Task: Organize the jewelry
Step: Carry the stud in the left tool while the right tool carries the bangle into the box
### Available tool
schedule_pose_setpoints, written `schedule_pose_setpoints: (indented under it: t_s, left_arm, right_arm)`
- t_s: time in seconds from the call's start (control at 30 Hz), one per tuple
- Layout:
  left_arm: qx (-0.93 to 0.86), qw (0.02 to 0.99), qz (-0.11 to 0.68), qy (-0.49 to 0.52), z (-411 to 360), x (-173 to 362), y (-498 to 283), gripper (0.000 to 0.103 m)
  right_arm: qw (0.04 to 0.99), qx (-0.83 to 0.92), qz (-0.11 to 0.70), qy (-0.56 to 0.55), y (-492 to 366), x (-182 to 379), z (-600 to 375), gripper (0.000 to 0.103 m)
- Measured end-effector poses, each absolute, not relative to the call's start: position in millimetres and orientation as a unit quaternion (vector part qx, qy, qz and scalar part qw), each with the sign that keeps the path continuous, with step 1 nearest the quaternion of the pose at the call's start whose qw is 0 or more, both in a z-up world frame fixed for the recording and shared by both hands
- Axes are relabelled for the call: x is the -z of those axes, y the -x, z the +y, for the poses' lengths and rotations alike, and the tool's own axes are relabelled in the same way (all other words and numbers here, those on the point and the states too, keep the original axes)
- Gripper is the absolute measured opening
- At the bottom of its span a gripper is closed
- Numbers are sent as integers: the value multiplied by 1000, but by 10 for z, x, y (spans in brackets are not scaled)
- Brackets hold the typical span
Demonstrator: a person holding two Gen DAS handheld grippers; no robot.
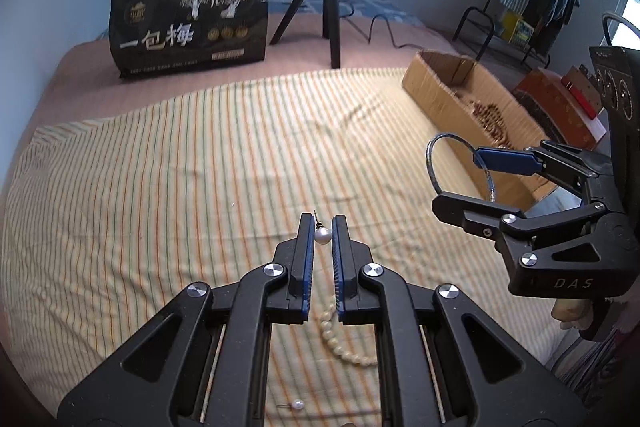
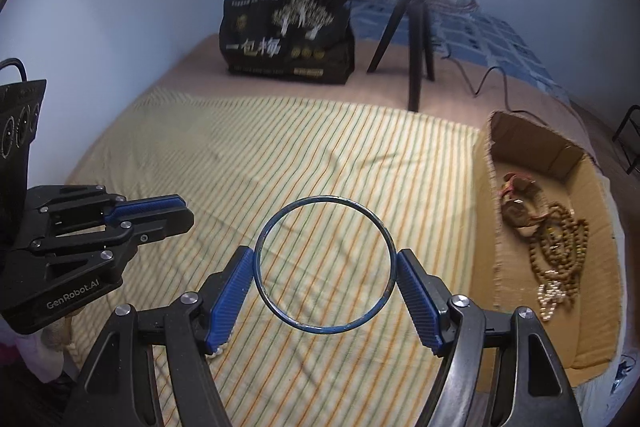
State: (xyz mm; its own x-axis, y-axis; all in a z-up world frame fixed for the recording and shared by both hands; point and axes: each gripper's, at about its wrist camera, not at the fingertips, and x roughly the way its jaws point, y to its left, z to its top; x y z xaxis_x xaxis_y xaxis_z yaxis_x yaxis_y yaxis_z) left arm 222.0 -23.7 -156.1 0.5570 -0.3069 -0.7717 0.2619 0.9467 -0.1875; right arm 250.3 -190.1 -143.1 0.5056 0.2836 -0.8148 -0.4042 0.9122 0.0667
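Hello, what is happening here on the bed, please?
A person is sorting jewelry with two handheld grippers. The left gripper holds a pearl earring above the striped cloth. The right gripper holds a blue bangle near the cardboard box, which already contains bead necklaces.

Left wrist view: looks forward along the left claw (image 1: 322, 227), low and close over the striped sheet (image 1: 180, 167) on the bed, facing the far wall. Right wrist view: same heading along the right claw (image 2: 325, 269), set further right. Each view catches the other claw at its edge. Shared: sheet, black bag (image 1: 188, 23), tripod (image 1: 328, 7), cardboard box (image 2: 532, 187).
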Motion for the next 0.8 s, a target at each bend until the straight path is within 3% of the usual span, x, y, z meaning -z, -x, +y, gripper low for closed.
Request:
schedule_pose_setpoints:
  t_s: [0.8]
  left_arm:
    - [219,893,390,46,-977,1001,-2339,7]
  right_arm:
    - [906,-121,406,5,-2520,865,-3023,74]
